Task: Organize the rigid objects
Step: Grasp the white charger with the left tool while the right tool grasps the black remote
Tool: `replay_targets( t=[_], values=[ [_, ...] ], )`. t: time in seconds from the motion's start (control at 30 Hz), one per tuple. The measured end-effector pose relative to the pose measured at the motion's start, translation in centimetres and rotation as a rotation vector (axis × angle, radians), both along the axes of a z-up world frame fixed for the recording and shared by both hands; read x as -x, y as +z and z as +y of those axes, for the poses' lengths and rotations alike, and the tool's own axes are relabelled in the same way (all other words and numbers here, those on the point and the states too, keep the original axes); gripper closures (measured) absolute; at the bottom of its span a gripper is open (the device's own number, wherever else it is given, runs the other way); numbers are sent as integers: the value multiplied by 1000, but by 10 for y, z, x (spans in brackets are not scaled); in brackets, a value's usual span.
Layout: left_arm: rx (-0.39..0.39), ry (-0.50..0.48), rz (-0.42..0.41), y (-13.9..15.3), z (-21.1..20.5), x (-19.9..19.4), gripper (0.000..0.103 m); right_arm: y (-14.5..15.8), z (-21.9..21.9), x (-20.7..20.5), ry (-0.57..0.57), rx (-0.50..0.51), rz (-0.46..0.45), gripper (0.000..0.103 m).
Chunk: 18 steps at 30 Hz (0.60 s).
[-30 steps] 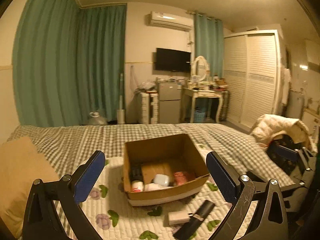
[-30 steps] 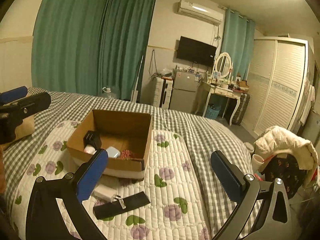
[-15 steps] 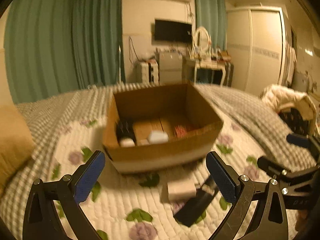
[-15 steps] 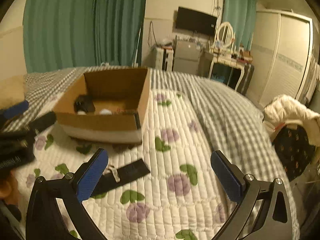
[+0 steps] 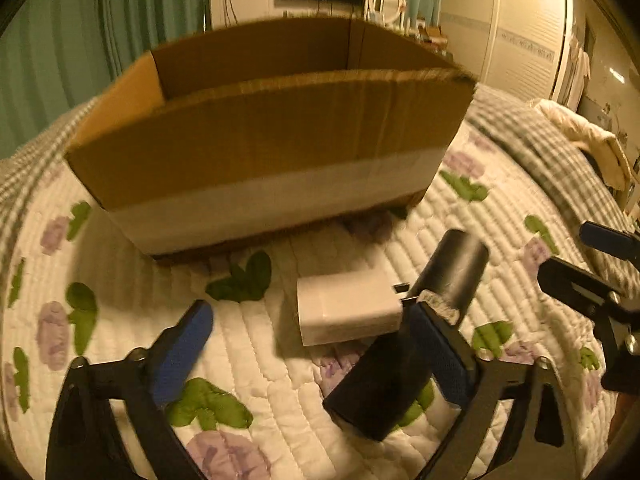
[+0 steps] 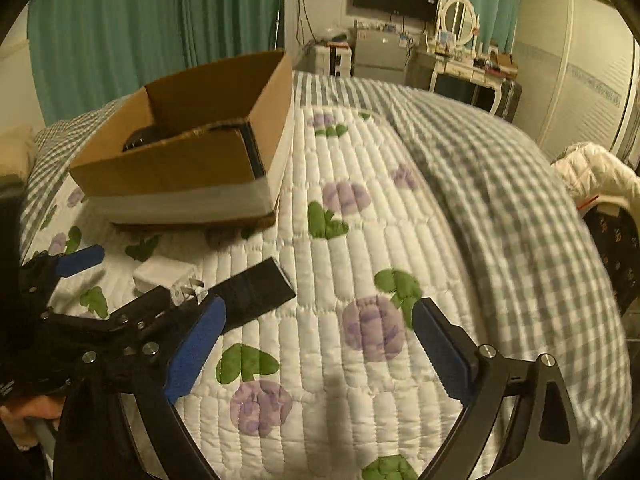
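Note:
A white charger plug (image 5: 344,308) lies on the flowered quilt (image 5: 120,280) in front of an open cardboard box (image 5: 256,152). A long black case (image 5: 452,268) lies against the plug's right side. My left gripper (image 5: 308,332) hangs low over the quilt, its jaws closing with the plug between them and the pads clear of it. In the right wrist view the box (image 6: 192,168), the plug (image 6: 160,272) and the black case (image 6: 256,296) sit to the left. My right gripper (image 6: 320,340) is closing over bare quilt, just right of the case.
Dark items lie inside the box (image 6: 140,140). A grey checked blanket (image 6: 500,200) covers the bed's right side. A pale jacket (image 6: 592,176) rests on a chair past the bed edge. A hand (image 6: 32,408) holds the left gripper (image 6: 134,274).
Both grippers have dropped toward the quilt and tilted down. The box and plug now fill the left wrist view. Both pairs of jaws have narrowed a little.

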<state>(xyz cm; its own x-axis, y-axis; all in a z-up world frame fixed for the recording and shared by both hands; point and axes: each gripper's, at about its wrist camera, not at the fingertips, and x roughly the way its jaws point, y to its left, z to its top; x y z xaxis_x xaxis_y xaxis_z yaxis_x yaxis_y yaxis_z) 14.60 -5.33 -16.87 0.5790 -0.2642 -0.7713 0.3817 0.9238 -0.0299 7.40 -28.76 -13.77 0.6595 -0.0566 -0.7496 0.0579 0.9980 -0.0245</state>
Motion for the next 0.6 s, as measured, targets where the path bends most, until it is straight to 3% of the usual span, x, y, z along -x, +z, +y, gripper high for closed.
replay_targets(
  t=[0.1,0.13,0.27,0.37,0.6],
  values=[
    [52,-22,56,-10,3,-7,31,-9,4,-6,7,-8,21,8],
    [56,-29,72,-12,3,-9,48,-12,5,-8,9,-16,29,8],
    [64,-6,58,-14,10,-8,48,-24,10,-17,15,-59,62,9],
    [49,39,25,-10,24,-9,48,-31,18,-25,23,-79,87,18],
    [23,97,-13,-8,59,-4,49,-50,35,-46,-18,-166,151,16]
  ],
)
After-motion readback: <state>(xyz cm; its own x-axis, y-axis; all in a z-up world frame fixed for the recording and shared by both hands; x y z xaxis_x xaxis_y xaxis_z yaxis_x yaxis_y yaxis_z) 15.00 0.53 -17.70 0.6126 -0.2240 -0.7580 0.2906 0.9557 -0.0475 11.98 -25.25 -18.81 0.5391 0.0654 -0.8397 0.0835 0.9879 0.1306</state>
